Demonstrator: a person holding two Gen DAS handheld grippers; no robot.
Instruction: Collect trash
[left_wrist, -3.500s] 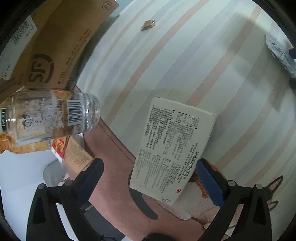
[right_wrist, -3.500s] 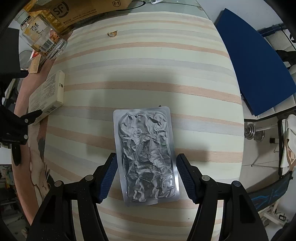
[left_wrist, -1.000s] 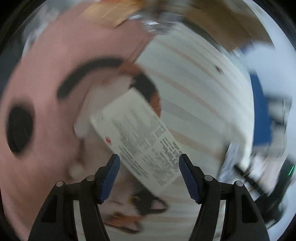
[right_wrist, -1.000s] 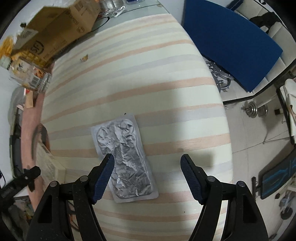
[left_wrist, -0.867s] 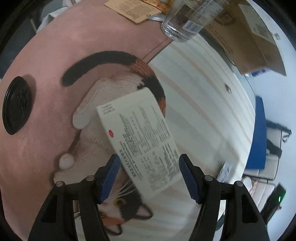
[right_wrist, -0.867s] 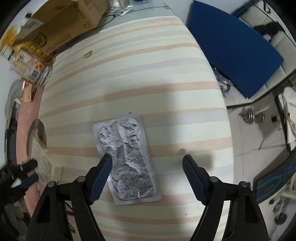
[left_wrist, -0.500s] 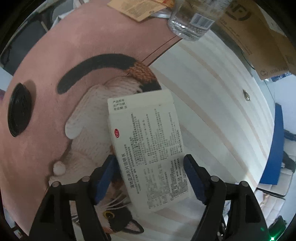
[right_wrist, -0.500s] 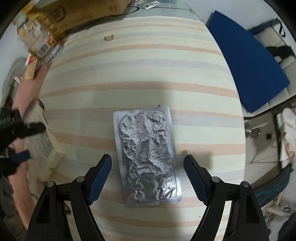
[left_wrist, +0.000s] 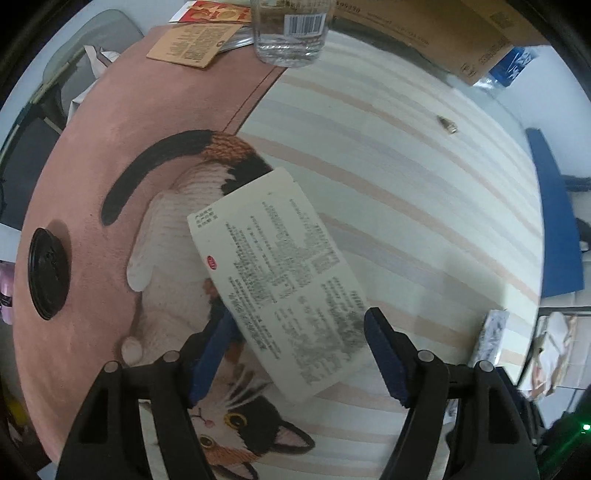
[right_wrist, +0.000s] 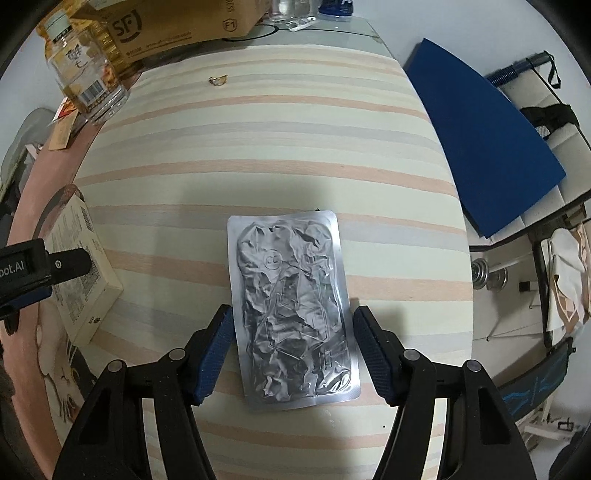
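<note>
A flat cream carton printed with small text (left_wrist: 280, 273) lies half on the pink cat mat (left_wrist: 140, 122) and half on the striped cloth. My left gripper (left_wrist: 295, 350) is open, its jaws on either side of the carton's near end. A crumpled silver foil pack (right_wrist: 291, 314) lies flat on the striped cloth. My right gripper (right_wrist: 293, 350) is open, its jaws straddling the pack's near half. The carton (right_wrist: 79, 269) and the left gripper show at the left edge of the right wrist view. A small crumpled wrapper (right_wrist: 218, 80) lies far back on the cloth.
A clear plastic bottle (left_wrist: 290, 31) stands at the back beside a brown cardboard box (right_wrist: 166, 22). A tan card (left_wrist: 192, 48) and a black round lid (left_wrist: 50, 273) lie on the mat. A blue board (right_wrist: 476, 136) stands off the table's right edge.
My left gripper has swung around over the carton and come lower, so its jaws now flank the carton's near end. My right gripper has lined up over the foil pack.
</note>
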